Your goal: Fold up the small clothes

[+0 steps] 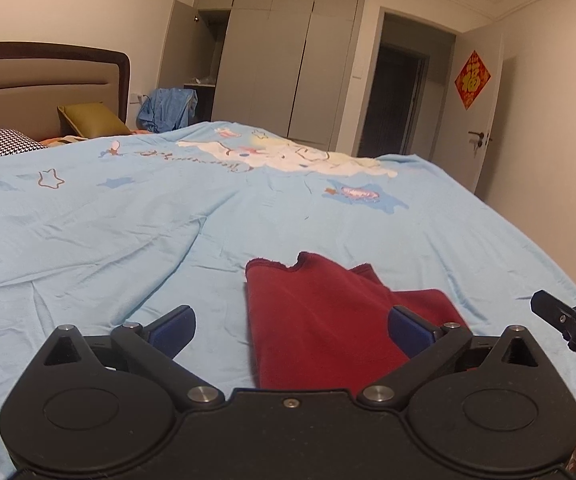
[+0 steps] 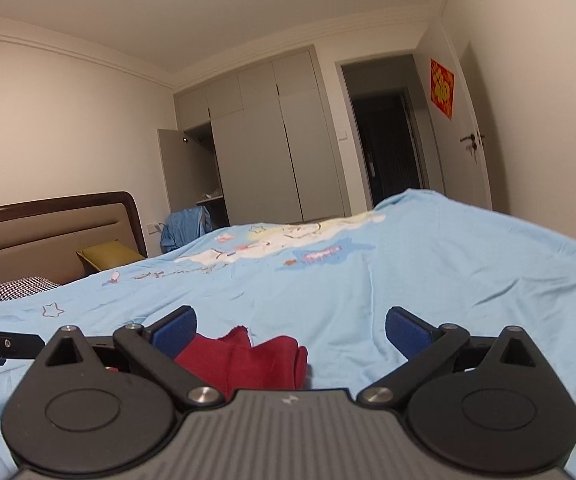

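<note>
Left hand-held gripper (image 1: 290,330) spread wide, empty, low over the red garment (image 1: 328,320). Right hand-held gripper (image 2: 291,334) likewise spread, holding nothing. Garment lies partly folded on the bed's light-blue cover (image 1: 128,220), far edge ragged. Looks mid-fold; next move likely pinching a near edge. Cloth soft, matte, limp.

The light-blue bedspread (image 1: 128,220) lies wide and bare ahead of and to the left of the red garment (image 1: 320,320), giving a claw open passage there. At the bed's far left, the pillows (image 1: 4,142) and headboard (image 1: 48,80) block the way.
</note>
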`<act>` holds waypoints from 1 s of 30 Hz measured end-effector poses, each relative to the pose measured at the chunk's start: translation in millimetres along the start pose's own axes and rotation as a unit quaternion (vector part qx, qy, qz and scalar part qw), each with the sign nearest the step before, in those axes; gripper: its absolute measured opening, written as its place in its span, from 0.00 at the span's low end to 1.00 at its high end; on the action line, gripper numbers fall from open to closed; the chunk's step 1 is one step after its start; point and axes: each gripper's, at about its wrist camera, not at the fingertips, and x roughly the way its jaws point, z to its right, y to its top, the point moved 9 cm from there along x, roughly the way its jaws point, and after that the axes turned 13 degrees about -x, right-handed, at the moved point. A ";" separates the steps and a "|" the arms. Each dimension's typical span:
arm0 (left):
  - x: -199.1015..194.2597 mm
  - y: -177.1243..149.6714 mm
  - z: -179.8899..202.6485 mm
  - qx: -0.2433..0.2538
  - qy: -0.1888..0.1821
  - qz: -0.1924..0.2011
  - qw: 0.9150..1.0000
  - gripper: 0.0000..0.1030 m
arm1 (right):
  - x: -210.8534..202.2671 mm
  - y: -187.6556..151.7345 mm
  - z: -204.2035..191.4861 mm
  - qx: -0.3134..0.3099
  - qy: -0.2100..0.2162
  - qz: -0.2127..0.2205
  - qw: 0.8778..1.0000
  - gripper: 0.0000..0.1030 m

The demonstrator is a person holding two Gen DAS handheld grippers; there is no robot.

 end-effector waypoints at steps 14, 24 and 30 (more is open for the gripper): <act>-80.3 -13.4 3.6 -0.006 -0.028 0.033 0.999 0.99 | -85.2 24.9 -32.4 -0.063 0.010 0.039 0.997 1.00; -119.9 -35.7 -11.0 0.002 -0.026 0.039 0.999 0.99 | -126.0 20.1 -60.1 -0.082 0.019 0.044 0.996 1.00; -134.1 -54.2 -17.1 0.005 -0.032 0.027 0.999 0.99 | -147.6 10.2 -77.1 -0.097 0.027 0.043 0.994 1.00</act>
